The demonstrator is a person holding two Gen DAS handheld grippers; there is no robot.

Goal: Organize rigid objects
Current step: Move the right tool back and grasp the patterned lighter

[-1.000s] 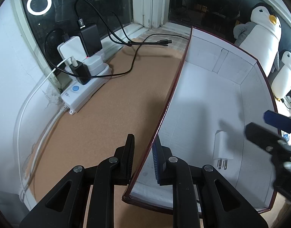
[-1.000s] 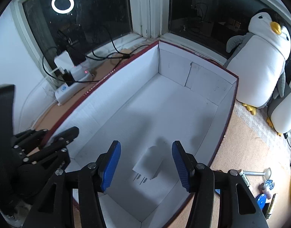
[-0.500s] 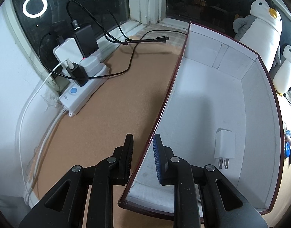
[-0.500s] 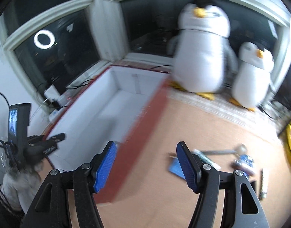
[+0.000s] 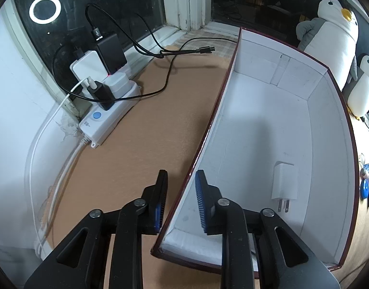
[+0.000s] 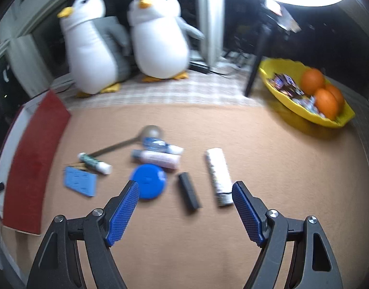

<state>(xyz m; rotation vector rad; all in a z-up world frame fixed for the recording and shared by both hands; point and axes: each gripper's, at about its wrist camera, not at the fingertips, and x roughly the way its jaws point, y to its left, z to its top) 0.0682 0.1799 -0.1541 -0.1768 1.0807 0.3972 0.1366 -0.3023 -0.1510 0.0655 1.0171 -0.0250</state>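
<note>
Right wrist view puts your right gripper [image 6: 184,207], jaws spread wide and empty, above the clutter on the tan mat: a black bar [image 6: 188,190] and a white tube [image 6: 219,175] nearest, a blue disc [image 6: 148,180] to the left. All look light, stiff and probably slick — take the bar across its narrow sides. Your left gripper [image 5: 179,192] straddles the box [image 5: 328,130] wall, jaws narrowly apart; a white charger [image 5: 284,180] already lies inside.

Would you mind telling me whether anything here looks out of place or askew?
Nothing looks damaged or spilled. The loose items, such as the blue disc and black bar, lie scattered at mixed angles on the tan mat, while only a white charger lies in the box.
</note>
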